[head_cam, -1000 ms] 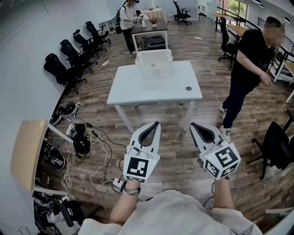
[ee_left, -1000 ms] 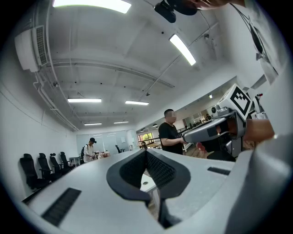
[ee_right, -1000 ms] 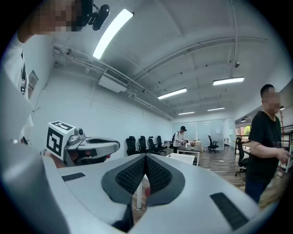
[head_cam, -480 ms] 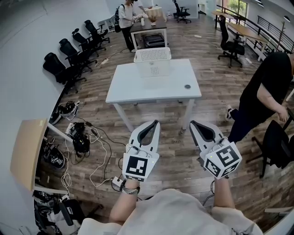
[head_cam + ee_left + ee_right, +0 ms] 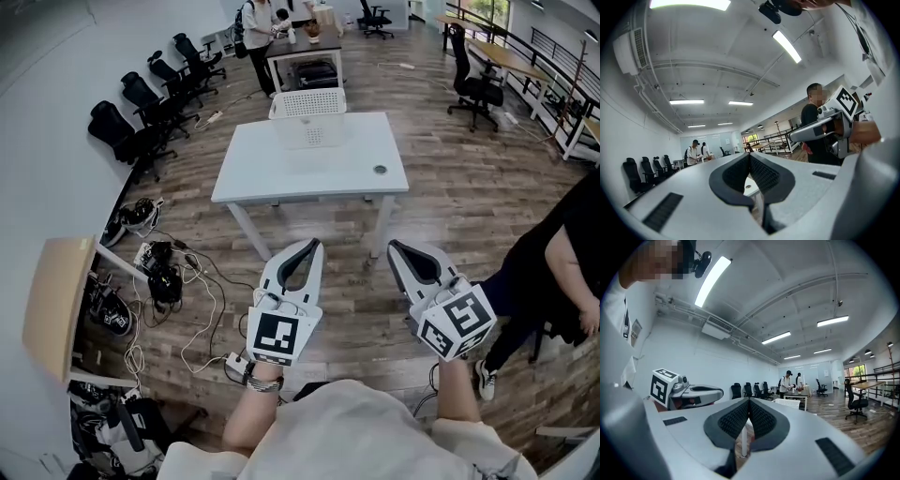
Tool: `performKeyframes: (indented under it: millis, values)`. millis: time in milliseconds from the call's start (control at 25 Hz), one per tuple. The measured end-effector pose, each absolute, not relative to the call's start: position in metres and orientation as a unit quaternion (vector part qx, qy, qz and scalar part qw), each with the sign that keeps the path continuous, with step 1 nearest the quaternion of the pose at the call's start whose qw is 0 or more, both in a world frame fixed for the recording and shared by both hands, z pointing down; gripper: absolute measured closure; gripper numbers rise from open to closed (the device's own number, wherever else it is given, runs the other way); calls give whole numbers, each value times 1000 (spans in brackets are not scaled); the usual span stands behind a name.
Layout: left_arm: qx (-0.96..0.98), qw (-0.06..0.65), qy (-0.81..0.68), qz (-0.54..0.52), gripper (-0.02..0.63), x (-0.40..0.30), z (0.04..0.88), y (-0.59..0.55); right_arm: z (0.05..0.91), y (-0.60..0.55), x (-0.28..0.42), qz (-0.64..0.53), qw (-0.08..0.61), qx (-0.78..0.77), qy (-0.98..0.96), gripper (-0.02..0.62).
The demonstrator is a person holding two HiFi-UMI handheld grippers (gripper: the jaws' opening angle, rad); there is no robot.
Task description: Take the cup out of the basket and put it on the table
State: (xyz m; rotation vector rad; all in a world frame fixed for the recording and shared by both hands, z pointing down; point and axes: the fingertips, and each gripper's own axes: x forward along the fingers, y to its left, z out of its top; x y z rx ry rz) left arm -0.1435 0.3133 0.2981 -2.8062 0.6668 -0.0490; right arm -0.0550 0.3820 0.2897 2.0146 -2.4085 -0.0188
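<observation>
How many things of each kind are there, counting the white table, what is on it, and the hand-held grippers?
table: 1
basket: 1
small round object: 1
grippers (left gripper, right gripper): 2
total: 5

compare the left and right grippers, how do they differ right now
The left gripper leans right and its marker cube shows one flat face; the right gripper leans left with its cube turned corner-on, showing two faces. Both are shut, empty, and short of the white table.
</observation>
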Motion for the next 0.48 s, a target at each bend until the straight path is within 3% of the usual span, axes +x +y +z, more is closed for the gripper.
performKeyframes:
  millis: [480]
  values:
    - [-961, 117, 249, -27, 603, -112, 311, 279, 306, 359, -8, 8, -2, 639, -769, 578]
